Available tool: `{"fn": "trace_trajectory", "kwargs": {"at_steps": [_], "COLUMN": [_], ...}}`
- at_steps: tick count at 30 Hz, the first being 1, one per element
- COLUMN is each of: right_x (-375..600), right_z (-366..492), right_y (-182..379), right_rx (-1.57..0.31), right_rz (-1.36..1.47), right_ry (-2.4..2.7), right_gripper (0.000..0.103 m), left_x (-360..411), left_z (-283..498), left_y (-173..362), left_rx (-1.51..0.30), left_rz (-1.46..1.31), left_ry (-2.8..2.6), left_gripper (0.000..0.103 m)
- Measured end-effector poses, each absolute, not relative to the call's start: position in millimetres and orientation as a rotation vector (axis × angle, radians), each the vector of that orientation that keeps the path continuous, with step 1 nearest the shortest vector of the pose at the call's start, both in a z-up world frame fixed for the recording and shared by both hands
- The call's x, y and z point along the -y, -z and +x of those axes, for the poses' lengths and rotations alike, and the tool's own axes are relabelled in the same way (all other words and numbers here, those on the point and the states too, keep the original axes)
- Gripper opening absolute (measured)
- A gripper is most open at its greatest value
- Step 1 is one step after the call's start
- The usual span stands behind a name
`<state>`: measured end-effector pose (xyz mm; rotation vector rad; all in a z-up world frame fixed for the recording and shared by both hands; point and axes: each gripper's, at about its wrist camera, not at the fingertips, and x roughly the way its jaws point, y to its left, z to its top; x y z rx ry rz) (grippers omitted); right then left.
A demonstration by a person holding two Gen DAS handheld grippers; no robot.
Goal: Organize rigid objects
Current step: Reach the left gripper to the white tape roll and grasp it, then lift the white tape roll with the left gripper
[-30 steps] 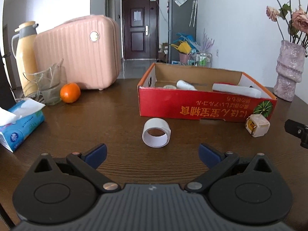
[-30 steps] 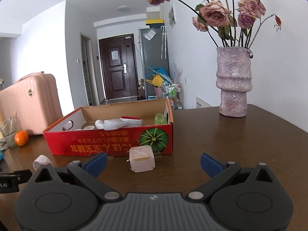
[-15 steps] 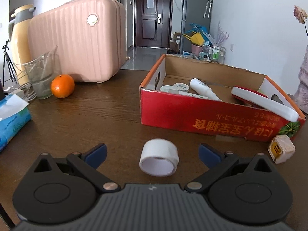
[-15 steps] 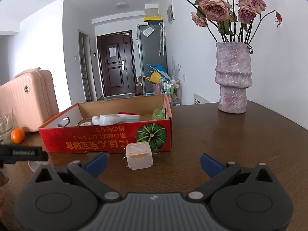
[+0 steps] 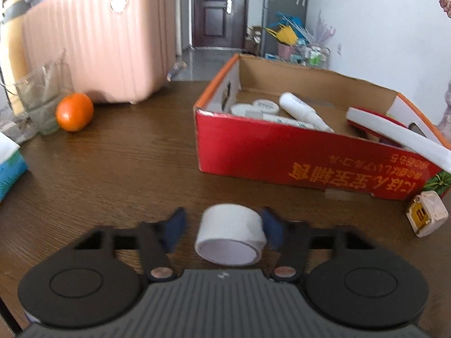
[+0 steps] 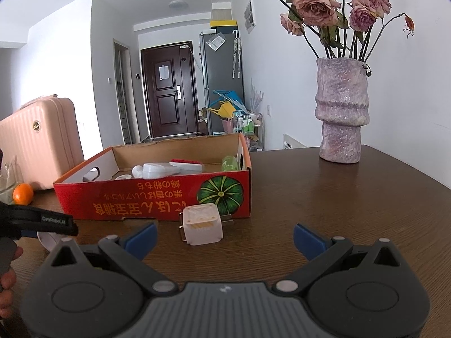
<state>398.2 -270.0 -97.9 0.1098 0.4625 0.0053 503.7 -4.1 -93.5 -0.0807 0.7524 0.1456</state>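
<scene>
1. The left tongs (image 5: 222, 229) stood partly closed around the roll of white tape (image 5: 230, 236), one blue pad on each side. The right pad looked to be touching the roll and the left pad sat just beside it. With the motion blur I cannot tell whether the grip was firm.
2. The right tongs (image 6: 224, 235) were wide open and held nothing, their pads well apart above the tabletop (image 6: 338, 202).
3. The roll of white tape lay on its side on the tabletop, its open end toward the camera, near the front wall of the red cardboard box (image 5: 282, 152).
4. A small white cube-shaped charger (image 6: 201, 224) sat on the tabletop just ahead of the right tongs, close against the box's front wall by the printed pumpkin.
5. The box already held a white tube (image 5: 303, 111), round lids and a red-and-white item, so it appeared to be the collecting place.
6. Off to the side stood an orange (image 5: 74, 111), a glass jug (image 5: 42, 98), a pink suitcase (image 5: 107, 42) and a vase of dried roses (image 6: 342, 112).
7. Judged step: grasping the tape with the left tongs.
8. The next move would call for a full squeeze, a lift clear of the box wall, then release inside. The charger likely fell to the right tongs afterwards.
</scene>
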Motion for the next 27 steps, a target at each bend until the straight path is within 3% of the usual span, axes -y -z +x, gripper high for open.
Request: {"fn": "trace_trajectory", "kwargs": {"at_steps": [27], "right_x": [271.4], "right_z": [397.2], "right_y": [96.9], "right_rx": [-0.467], "right_rz": [0.121], "right_ry": [-0.039], "right_gripper": [0.103], "left_x": [10.3], "left_z": [425.0], "left_y": [58.8], "left_rx": [-0.541], "left_rz": [-0.05], "left_ry": [-0.104], "left_gripper": [0.044]}}
